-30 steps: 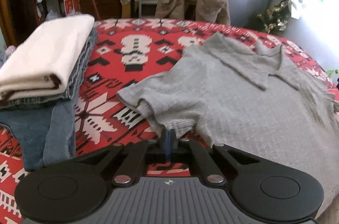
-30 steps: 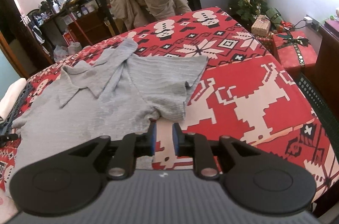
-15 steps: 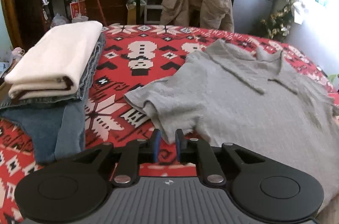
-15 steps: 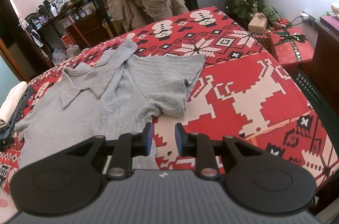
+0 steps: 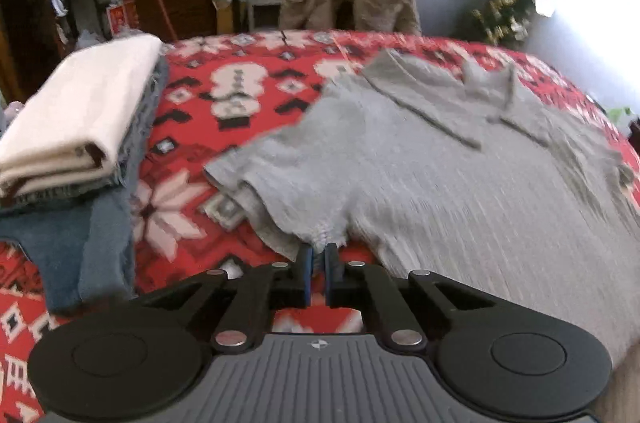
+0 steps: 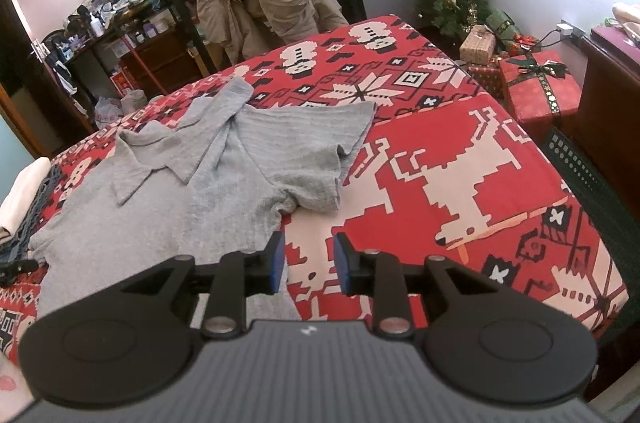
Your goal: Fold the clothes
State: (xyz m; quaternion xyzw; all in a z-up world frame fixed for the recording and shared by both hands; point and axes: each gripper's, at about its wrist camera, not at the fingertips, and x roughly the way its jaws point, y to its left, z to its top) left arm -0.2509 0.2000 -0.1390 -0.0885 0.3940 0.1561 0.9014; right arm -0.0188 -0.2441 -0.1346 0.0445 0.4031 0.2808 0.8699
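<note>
Here the grey polo shirt (image 5: 460,191) lies spread, collar rumpled; left gripper (image 5: 316,257) narrowly parted (underarm fabric at its tips); right gripper (image 6: 308,255) apart.

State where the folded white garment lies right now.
In the left wrist view, the folded white garment lies at the left, atop folded denim, left of the grey shirt.

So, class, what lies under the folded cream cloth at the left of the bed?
Under the cream cloth lies folded blue denim, its edge sticking out toward the camera. Beneath that is the red patterned bedcover. Whatever else the stack holds is covered.
</note>
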